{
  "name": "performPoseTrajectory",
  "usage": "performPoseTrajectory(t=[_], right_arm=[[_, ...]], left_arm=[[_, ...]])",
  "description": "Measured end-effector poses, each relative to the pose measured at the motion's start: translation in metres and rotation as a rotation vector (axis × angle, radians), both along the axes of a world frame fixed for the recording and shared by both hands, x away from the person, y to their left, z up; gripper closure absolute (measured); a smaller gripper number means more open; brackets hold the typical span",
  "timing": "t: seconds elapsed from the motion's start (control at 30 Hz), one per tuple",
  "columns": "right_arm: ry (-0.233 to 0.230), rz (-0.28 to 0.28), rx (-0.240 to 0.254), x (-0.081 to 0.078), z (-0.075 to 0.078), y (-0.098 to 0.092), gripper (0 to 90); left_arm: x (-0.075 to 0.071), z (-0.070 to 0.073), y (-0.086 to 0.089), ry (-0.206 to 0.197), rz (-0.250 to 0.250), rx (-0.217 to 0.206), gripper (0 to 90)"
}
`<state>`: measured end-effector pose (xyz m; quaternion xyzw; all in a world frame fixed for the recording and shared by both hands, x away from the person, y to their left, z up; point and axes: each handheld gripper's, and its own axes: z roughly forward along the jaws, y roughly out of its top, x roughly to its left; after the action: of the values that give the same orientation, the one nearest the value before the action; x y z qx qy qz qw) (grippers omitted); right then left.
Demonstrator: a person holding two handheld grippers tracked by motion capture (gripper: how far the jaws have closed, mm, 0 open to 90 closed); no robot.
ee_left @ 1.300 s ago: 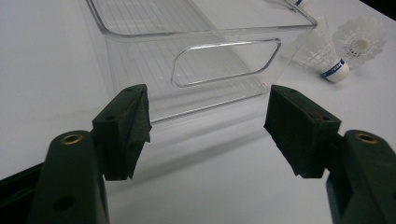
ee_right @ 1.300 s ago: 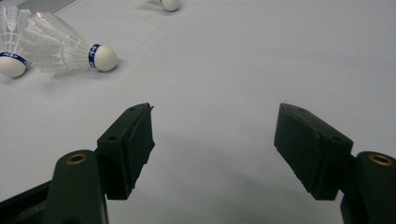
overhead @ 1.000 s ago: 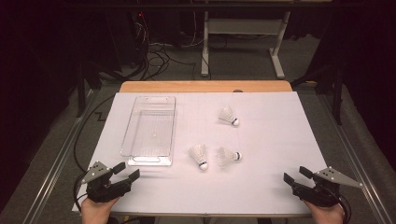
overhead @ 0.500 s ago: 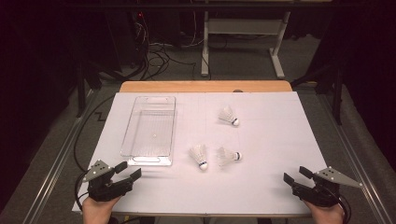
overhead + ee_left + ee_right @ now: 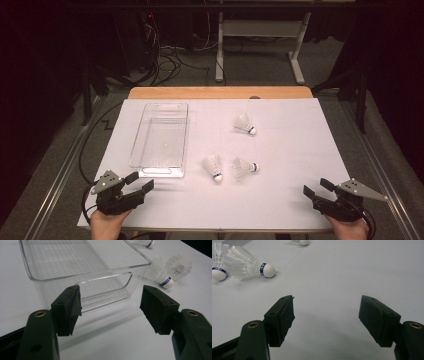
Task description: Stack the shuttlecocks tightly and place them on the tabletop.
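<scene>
Three white shuttlecocks lie on the white table: one far back [image 5: 244, 123], two side by side near the middle [image 5: 213, 167] [image 5: 245, 168]. A clear plastic tray [image 5: 159, 172] stands empty at the left. My left gripper [image 5: 139, 183] rests open at the front left, just short of the tray's near end; in the left gripper view its jaws frame the tray wall [image 5: 105, 282] with two shuttlecocks [image 5: 160, 273] [image 5: 178, 265] to the right. My right gripper [image 5: 316, 188] rests open at the front right, empty, with two shuttlecocks [image 5: 249, 263] [image 5: 218, 262] off to its left.
The white sheet [image 5: 300, 150] covers the table up to a wooden strip [image 5: 220, 92] at the far edge. Beyond it are a dark floor, cables [image 5: 170, 60] and a white desk frame [image 5: 260, 35]. Metal rails [image 5: 55, 175] run along both sides.
</scene>
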<state>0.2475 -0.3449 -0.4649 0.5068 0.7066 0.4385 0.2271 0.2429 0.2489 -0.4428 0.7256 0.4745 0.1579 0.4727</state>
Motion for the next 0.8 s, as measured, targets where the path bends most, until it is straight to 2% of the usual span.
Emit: performPoseTrajectory(t=[0.47,0.8], right_arm=[[0.002,0.004,-0.002,0.000,0.000,0.000,28.9],[0.003,0.006,-0.002,0.000,0.000,0.000,28.9]], left_arm=[[0.014,0.011,-0.024,-0.019,-0.056,0.008,34.2],[0.017,0.012,-0.039,-0.012,-0.092,0.015,35.2]])
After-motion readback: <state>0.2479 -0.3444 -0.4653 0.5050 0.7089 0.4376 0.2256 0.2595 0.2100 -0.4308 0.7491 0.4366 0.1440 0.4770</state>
